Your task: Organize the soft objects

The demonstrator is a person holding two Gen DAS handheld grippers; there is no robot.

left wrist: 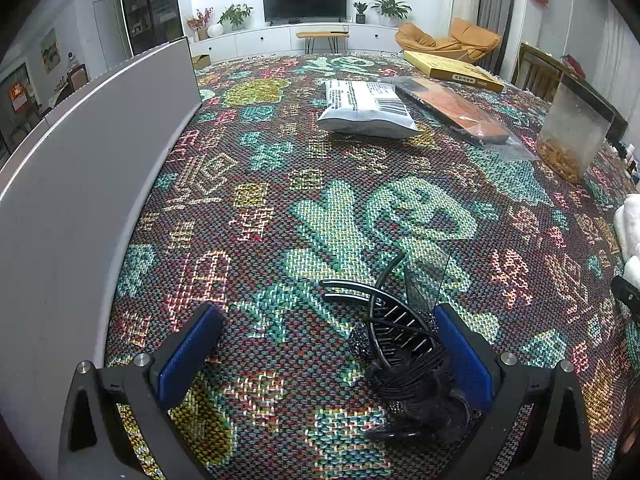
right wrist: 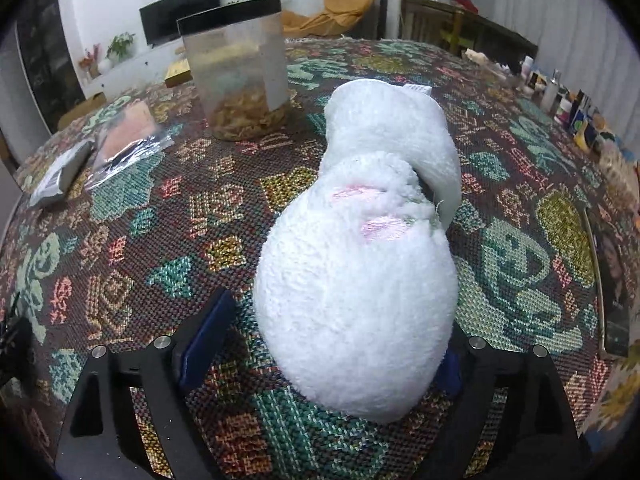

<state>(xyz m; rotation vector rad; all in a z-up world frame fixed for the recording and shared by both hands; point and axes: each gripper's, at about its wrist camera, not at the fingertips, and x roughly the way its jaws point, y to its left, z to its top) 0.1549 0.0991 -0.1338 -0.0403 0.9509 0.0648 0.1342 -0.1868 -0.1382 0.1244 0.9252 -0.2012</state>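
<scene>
Blue-padded right gripper [right wrist: 320,344] is standing wide around the white fluffy rolled sock bundle [right wrist: 360,264], its pads not pressing it, on the woven patterned tablecloth [right wrist: 168,216]. Left gripper [left wrist: 326,356] is gaping too, black tangled hair accessories [left wrist: 404,364] against one pad. Judging by this, a release step; next, withdrawing cleanly.

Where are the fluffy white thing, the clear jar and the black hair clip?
fluffy white thing [right wrist: 356,292]: right wrist view, its rounded body.
clear jar [right wrist: 240,76]: right wrist view, its side wall.
black hair clip [left wrist: 400,320]: left wrist view, its teeth.

Open cloth [left wrist: 280,168] ahead; grey board [left wrist: 80,184] walls the left.
</scene>
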